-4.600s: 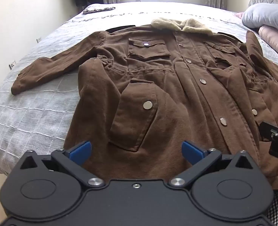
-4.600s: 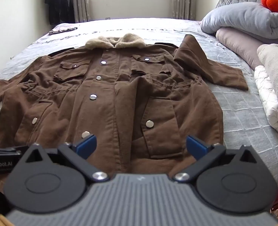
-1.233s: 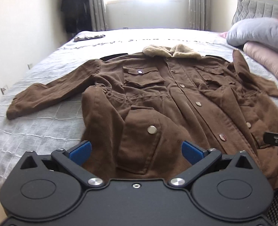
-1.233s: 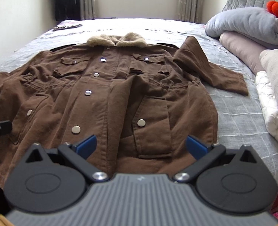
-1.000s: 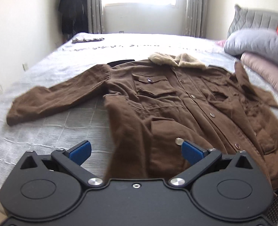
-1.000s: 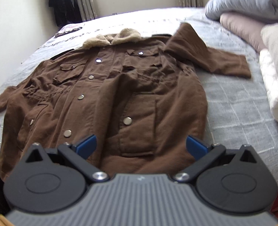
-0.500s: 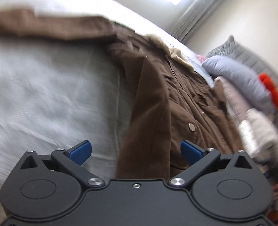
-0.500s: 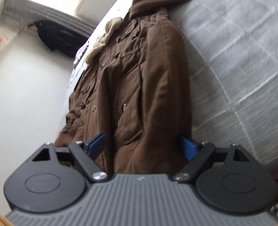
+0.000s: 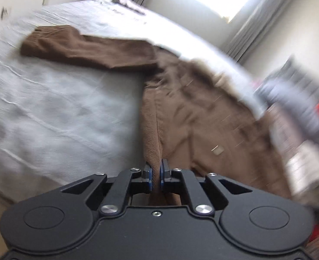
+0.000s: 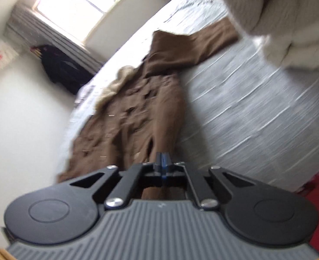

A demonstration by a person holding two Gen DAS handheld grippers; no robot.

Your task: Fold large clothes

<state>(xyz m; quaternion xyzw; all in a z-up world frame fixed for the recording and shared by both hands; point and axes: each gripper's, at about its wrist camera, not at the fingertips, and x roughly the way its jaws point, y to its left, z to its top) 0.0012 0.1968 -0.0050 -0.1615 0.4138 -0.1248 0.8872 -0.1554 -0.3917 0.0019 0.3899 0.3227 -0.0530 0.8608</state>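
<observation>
A brown coat (image 9: 202, 117) with a fur collar lies face up on the grey bed (image 9: 51, 108). My left gripper (image 9: 155, 174) is shut on the coat's lower left side edge, with brown cloth pinched between the blue pads. The left sleeve (image 9: 88, 49) lies stretched out across the bed. In the right wrist view the coat (image 10: 137, 112) runs away from me, and my right gripper (image 10: 162, 164) is shut on its lower right side edge. The right sleeve (image 10: 194, 45) lies out to the side. Both views are tilted and blurred.
Pillows and folded blankets (image 10: 285, 17) are piled at the bed's right side, also seen blurred in the left wrist view (image 9: 300, 117). A window with curtains (image 10: 81, 4) is at the far wall. A dark garment (image 10: 60, 69) hangs by it.
Both grippers were open above the coat's hem; they swung outward to the coat's two side edges, rolled sideways and closed on the cloth.
</observation>
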